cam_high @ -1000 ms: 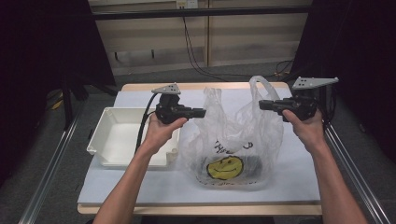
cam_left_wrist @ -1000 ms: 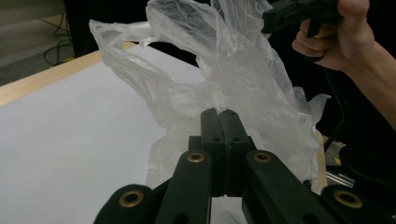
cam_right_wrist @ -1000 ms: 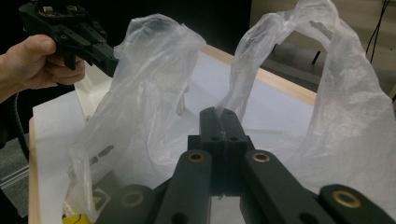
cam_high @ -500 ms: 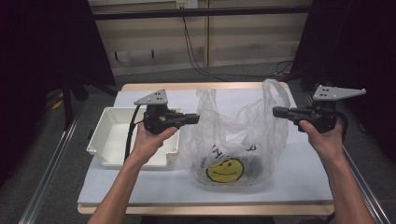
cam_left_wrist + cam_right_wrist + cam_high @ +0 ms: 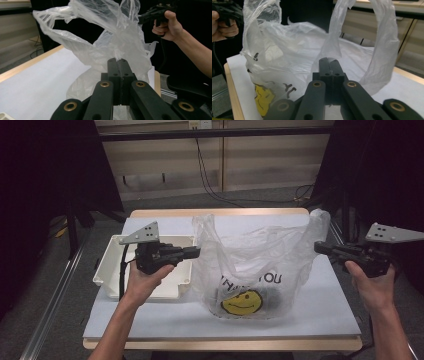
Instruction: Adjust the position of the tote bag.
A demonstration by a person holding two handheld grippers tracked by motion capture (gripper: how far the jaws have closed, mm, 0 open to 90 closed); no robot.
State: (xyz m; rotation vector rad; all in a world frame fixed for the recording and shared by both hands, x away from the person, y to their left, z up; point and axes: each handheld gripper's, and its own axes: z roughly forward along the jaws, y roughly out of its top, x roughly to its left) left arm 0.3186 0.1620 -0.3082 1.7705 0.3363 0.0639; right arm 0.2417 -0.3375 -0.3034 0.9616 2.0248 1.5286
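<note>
A clear plastic bag (image 5: 255,265) with a yellow smiley face (image 5: 241,302) stands on the white table (image 5: 165,320), its mouth pulled wide. My left gripper (image 5: 196,251) is shut on the bag's left handle, and in the left gripper view the film bunches at the closed tips (image 5: 120,61). My right gripper (image 5: 318,247) is shut on the right handle. In the right gripper view that handle loops up from the closed tips (image 5: 329,60). Both grippers are held level above the table and point inward at each other.
A white tray (image 5: 112,275) lies on the table's left part, under my left hand. Dark frames and rails flank the table on both sides, and cables hang at the back wall.
Both hands have moved outward, away from each other, and a little up. The bag's mouth has stretched wider between them.
</note>
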